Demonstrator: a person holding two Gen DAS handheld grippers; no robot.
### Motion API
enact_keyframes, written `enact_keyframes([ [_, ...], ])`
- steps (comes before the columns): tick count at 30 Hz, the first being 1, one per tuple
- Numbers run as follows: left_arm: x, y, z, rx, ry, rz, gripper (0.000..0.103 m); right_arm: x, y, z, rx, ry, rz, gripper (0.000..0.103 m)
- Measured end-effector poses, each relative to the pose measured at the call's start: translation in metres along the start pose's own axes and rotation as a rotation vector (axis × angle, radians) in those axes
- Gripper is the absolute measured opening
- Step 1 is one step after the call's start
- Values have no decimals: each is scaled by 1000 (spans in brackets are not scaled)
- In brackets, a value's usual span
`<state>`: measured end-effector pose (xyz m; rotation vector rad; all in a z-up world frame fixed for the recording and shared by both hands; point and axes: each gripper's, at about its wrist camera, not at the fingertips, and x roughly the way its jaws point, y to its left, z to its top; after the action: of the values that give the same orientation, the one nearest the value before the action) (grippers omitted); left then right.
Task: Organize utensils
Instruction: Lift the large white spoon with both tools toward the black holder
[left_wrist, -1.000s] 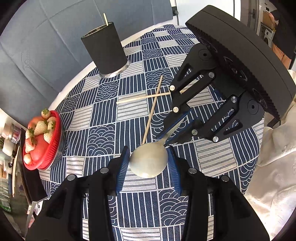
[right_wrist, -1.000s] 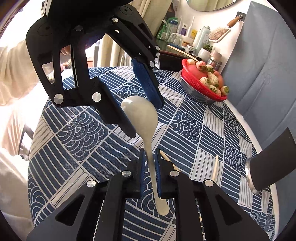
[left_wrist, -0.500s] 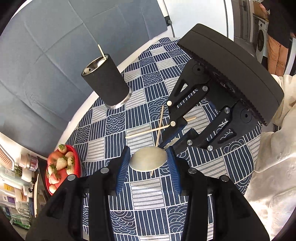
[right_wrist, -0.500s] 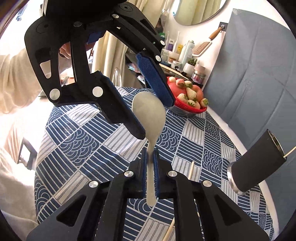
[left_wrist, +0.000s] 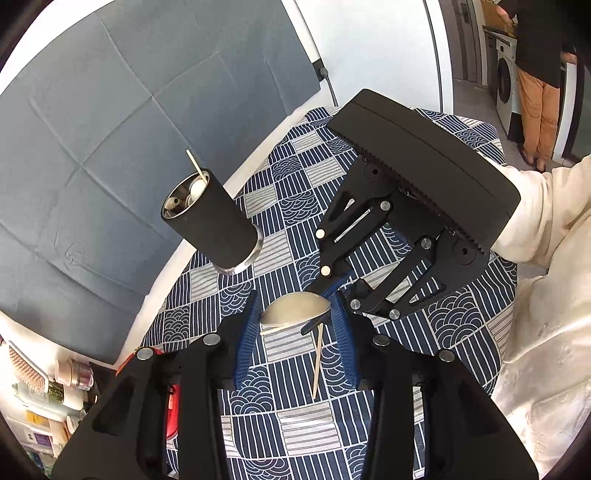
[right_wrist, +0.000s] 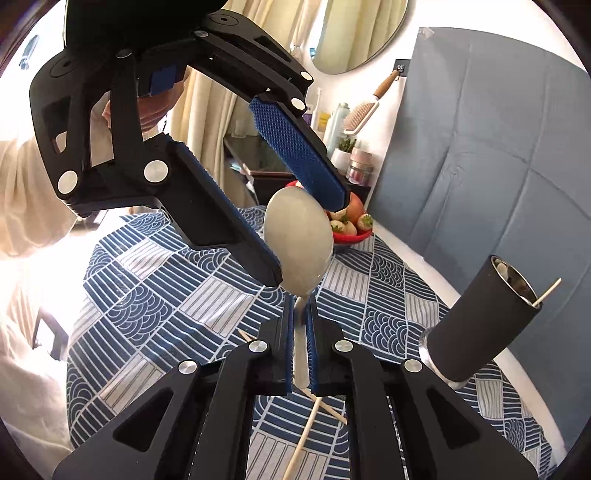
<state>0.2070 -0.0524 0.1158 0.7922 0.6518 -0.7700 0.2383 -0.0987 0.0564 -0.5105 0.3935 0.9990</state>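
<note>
Above the patterned tablecloth (right_wrist: 155, 295), the right gripper (right_wrist: 300, 347) is clamped tight on the handle of a pale spoon (right_wrist: 298, 236), lifted clear of the table. The left gripper (left_wrist: 295, 343) faces it with its blue pads (left_wrist: 245, 343) spread wide on either side of the spoon's bowl (left_wrist: 295, 308); whether they touch it is unclear. Two chopsticks (right_wrist: 306, 432) lie crossed on the cloth below. A black utensil holder (right_wrist: 480, 325) stands near the table edge, a third chopstick (right_wrist: 548, 291) poking out. A red strawberry bowl (right_wrist: 351, 232) sits farther off.

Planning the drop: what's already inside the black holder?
Inside the black holder, a single chopstick leans out past the rim, and pale rounded shapes, perhaps spoon ends, show near it. The wall hides everything lower down.
</note>
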Motion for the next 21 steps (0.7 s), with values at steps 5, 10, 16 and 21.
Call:
enact_keyframes([
  [5, 5, 11, 14, 6, -38, -13, 39, -4, -19, 0, 32, -22, -24, 5],
  [10, 8, 29, 24, -2, -89, -20, 34, -8, -41, 2, 63, -52, -73, 4],
  [16, 11, 53, 37, -19, -166, -29, 34, -8, -69, 8, 104, -76, -114, 4],
  [21, 15, 69, 46, -25, -233, -50, 34, -12, -89, 17, 97, -77, -157, 4],
])
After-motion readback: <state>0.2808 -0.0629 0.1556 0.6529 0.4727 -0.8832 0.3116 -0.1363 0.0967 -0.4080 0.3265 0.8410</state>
